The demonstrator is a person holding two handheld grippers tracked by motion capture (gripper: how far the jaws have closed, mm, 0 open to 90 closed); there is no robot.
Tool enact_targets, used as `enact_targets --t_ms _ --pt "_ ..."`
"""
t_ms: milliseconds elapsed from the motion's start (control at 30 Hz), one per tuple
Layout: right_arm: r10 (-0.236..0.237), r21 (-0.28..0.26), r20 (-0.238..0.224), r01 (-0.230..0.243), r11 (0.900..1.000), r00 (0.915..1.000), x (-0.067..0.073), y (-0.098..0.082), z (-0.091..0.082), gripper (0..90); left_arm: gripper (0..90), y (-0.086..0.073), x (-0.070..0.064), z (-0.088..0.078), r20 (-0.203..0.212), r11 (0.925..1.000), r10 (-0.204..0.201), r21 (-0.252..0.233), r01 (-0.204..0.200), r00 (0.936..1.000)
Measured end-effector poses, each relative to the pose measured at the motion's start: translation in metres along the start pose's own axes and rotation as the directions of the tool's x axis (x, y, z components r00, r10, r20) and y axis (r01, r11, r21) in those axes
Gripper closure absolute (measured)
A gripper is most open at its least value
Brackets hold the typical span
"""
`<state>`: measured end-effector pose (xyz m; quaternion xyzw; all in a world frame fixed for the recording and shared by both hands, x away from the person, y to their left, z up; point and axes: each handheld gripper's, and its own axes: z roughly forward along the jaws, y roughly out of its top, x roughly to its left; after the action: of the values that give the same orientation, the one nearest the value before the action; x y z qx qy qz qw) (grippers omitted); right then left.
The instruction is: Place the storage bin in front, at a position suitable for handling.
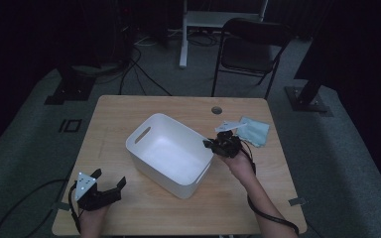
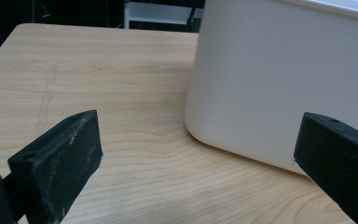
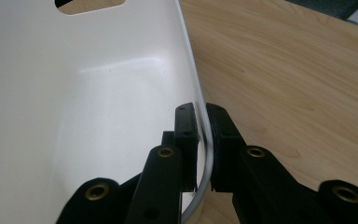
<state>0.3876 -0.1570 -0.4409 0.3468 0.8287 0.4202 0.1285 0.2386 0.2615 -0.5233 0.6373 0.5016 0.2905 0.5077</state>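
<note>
No writing can be read on the white bin [image 1: 171, 153] at mid-bench [image 1: 129, 111]. The right tool [image 3: 204, 140] is clamped on the bin's rim. The left tool [image 2: 198, 163] stands wide apart, empty, beside the bin's outer wall.

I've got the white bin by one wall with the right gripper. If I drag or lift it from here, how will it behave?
The white bin looks empty and thin-walled, so probably light. The right gripper pinches just one wall near a corner, so a lift would likely tilt it and flex that wall. Its smooth plastic may slip between the fingers; dragging across the table seems safer.
</note>
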Motion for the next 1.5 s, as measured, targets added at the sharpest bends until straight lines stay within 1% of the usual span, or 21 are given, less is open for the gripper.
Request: enact_targets --t_ms 133,167,300,433,567,600,867,1000,1133,1267,1367,1400,1500 --pt "0.007 -0.003 -0.009 -0.007 1.0 0.9999 0.001 -0.005 -0.005 83.8 1.1 0.0 -0.001 0.001 0.008 1.0 0.005 0.008 -0.005 1.0" --pt "0.006 -0.003 -0.01 -0.006 1.0 0.9999 0.002 -0.005 -0.006 83.9 1.1 -0.001 -0.001 0.001 0.019 1.0 0.003 0.009 -0.004 0.9998" --pt "0.001 -0.004 -0.01 -0.001 1.0 0.9999 0.004 -0.009 -0.009 83.9 1.1 -0.001 -0.002 0.002 0.031 0.9998 0.009 0.017 -0.009 0.9995" --pt "-0.012 -0.001 -0.009 0.012 1.0 0.9999 0.006 -0.012 -0.014 83.9 1.1 0.0 -0.003 0.001 0.045 0.9999 0.011 0.013 -0.011 0.9989" --pt "-0.013 -0.002 -0.012 0.013 1.0 0.9998 0.006 -0.015 -0.017 83.8 1.2 0.0 -0.005 0.001 0.056 0.9998 0.013 0.012 -0.014 0.9984" --pt "-0.007 -0.002 -0.013 0.007 1.0 0.9999 0.007 -0.016 -0.018 83.8 1.1 0.0 -0.005 0.001 0.056 0.9998 0.016 0.013 -0.017 0.9983" --pt "-0.027 0.004 -0.012 0.027 1.0 0.9996 0.009 -0.022 -0.027 83.9 1.1 0.001 -0.006 0.0 0.078 0.9997 0.017 0.017 -0.018 0.9968" --pt "-0.022 0.006 -0.015 0.022 1.0 0.9996 0.01 -0.026 -0.032 83.8 1.1 0.001 -0.008 -0.001 0.089 0.9997 0.016 0.015 -0.017 0.9959" --pt "-0.019 0.002 -0.022 0.019 1.0 0.9996 0.01 -0.031 -0.037 83.8 1.2 0.002 -0.009 -0.001 0.107 0.9997 0.015 0.017 -0.017 0.9941" --pt "-0.016 0.003 -0.027 0.016 1.0 0.9995 0.011 -0.034 -0.041 83.9 1.1 0.002 -0.01 -0.001 0.113 0.9997 0.015 0.02 -0.017 0.9935" --pt "-0.011 0.0 -0.036 0.011 1.0 0.9993 0.012 -0.039 -0.045 83.8 1.1 0.002 -0.011 -0.001 0.132 0.9996 0.015 0.023 -0.018 0.9911" --pt "-0.01 -0.001 -0.037 0.01 1.0 0.9993 0.012 -0.039 -0.046 83.8 1.2 0.001 -0.011 0.0 0.145 0.9995 0.013 0.027 -0.017 0.9894" --pt "-0.011 -0.001 -0.043 0.011 1.0 0.999 0.013 -0.042 -0.049 83.8 1.1 0.001 -0.011 0.001 0.162 0.9989 0.018 0.039 -0.025 0.9866"
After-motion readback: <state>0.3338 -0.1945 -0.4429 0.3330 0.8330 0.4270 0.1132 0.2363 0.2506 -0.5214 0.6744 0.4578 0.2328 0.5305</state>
